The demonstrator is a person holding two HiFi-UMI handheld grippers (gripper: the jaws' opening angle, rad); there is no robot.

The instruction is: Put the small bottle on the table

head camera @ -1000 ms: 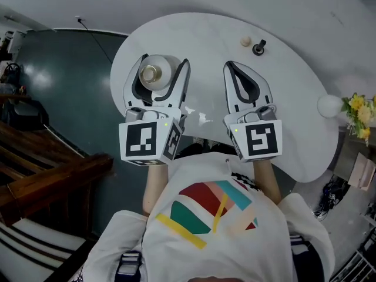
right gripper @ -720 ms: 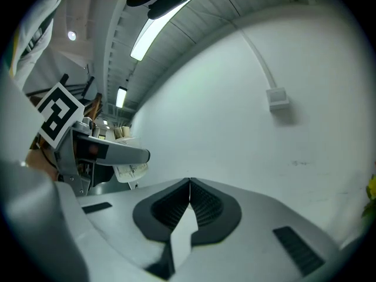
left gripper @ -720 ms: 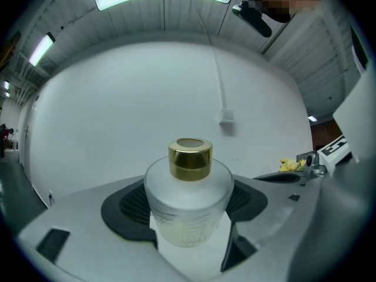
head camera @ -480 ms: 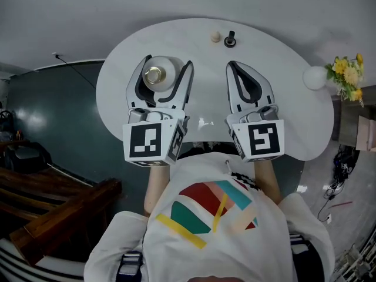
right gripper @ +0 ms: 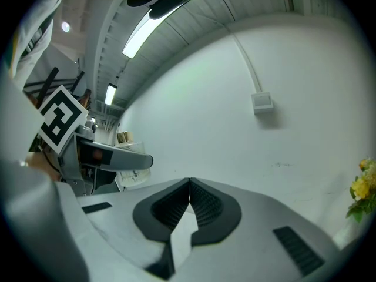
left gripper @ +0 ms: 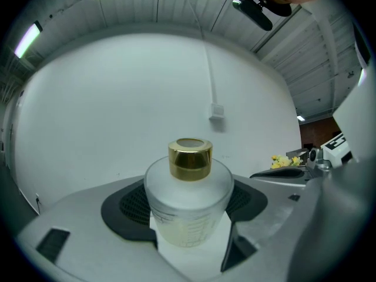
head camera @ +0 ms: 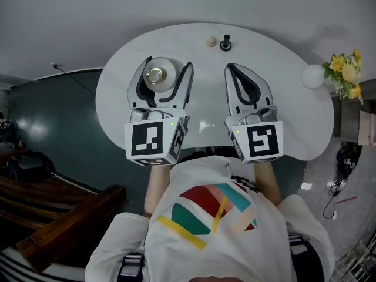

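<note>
1. The small bottle [head camera: 157, 75] is held upright over the bench [head camera: 282, 69]. The fingers [left gripper: 126, 207] of the left gripper [head camera: 166, 64] are pressed on its wide sides.
2. Whether it touches the bench cannot be told.
3. The fingers [right gripper: 205, 207] of the right gripper [head camera: 231, 69] are closed together, and nothing is held.
4. The bottle looks like frosted glass with a gold cap [left gripper: 190, 157]. It is likely hard, smooth and easily broken.
5. It is best held by the wide body and set down softly.

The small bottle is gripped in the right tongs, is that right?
No. The small bottle is gripped in the left tongs, not the right, as the left gripper view shows.
</note>
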